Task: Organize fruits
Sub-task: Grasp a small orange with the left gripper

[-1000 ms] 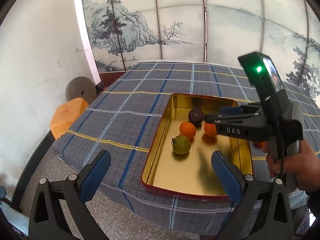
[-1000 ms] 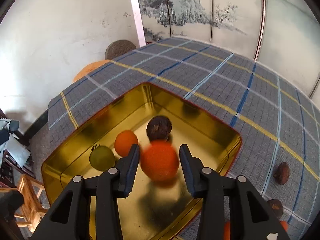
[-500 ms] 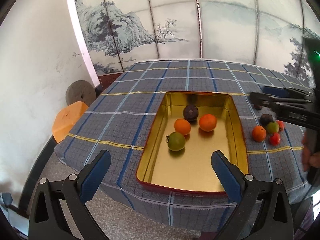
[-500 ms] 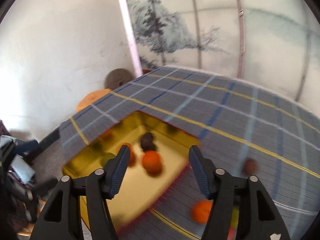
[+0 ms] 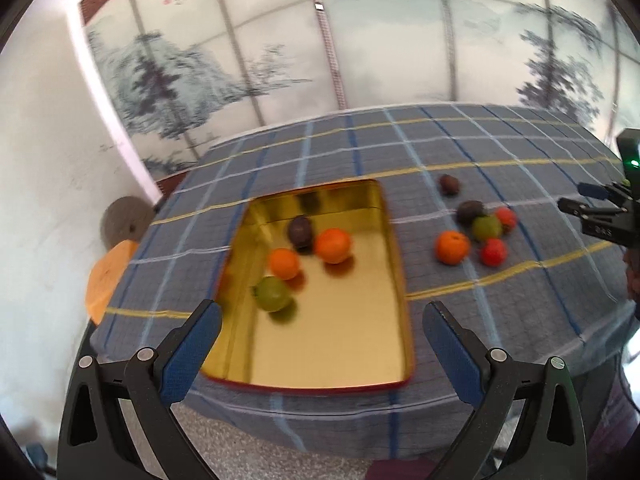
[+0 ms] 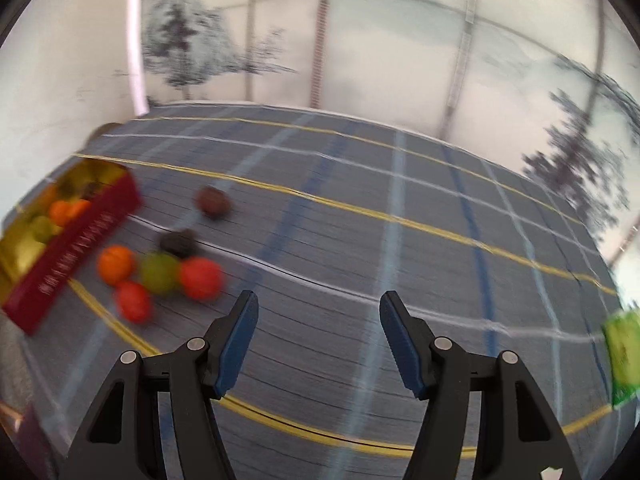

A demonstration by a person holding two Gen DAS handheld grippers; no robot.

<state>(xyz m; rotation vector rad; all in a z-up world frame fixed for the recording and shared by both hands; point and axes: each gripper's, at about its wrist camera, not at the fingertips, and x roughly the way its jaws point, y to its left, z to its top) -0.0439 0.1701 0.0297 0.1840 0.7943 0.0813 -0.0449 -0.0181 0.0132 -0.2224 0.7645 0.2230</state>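
A gold tin [image 5: 360, 364] with red sides sits on the plaid tablecloth. In it lie two oranges [image 5: 333, 245], a green fruit [image 5: 273, 293] and a dark fruit [image 5: 300, 231]. To its right a loose cluster holds an orange [image 5: 452, 247], a green fruit [image 5: 486, 227], two red fruits [image 5: 494, 252] and a dark fruit [image 5: 469, 211]; another dark fruit [image 5: 449, 184] lies apart. My left gripper [image 5: 320, 344] is open and empty over the tin's near end. My right gripper [image 6: 319, 326] is open and empty above bare cloth, right of the cluster [image 6: 160, 272]; it also shows in the left wrist view [image 5: 592, 204].
The table's near edge drops to a speckled floor [image 5: 280, 456]. An orange stool [image 5: 108, 272] and a round stone [image 5: 126, 222] stand at the left by the white wall. A painted screen backs the table. A green packet [image 6: 622, 356] lies at the table's right.
My right gripper let go of the orange in the tin, opened, and swung right away from the tin toward the loose fruits. The left view turned slightly right.
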